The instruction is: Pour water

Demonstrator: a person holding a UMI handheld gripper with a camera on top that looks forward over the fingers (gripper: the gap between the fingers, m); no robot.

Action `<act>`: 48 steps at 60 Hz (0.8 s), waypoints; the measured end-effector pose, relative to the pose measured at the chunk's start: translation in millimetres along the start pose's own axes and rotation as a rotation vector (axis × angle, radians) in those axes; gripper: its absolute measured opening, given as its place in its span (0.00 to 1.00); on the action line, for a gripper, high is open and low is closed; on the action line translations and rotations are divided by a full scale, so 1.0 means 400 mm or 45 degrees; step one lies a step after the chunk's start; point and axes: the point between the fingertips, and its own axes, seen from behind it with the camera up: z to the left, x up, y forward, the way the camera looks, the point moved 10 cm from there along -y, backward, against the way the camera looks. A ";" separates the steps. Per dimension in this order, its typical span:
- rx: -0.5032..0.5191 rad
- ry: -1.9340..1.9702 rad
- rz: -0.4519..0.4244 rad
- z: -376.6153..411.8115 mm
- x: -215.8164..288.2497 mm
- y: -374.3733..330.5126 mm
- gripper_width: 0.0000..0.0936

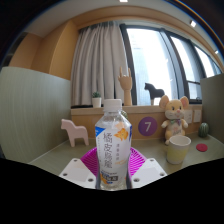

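A clear plastic bottle (pixel 112 143) with a white cap and a white, blue and orange label stands upright between my fingers. My gripper (pixel 112 172) is shut on the bottle, both magenta pads (pixel 91 160) pressing its lower sides. A pale cup (pixel 178 149) sits on the table to the right, beyond the fingers. The bottle's base is hidden behind the gripper body.
A white toy horse (pixel 73 130) stands at the back left. A plush mouse (pixel 175 116), a purple number card (pixel 148 125), a small potted plant (pixel 97 100) and a wooden figure (pixel 125 86) line the window sill. A pink disc (pixel 202 147) lies at the far right.
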 end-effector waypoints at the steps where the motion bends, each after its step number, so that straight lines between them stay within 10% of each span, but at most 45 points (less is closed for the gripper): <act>1: -0.002 0.038 -0.001 -0.001 0.009 0.005 0.37; 25: 0.170 1.677 -0.349 -0.129 0.297 0.122 0.37; 48: 0.187 2.647 -0.721 -0.338 0.256 0.196 0.37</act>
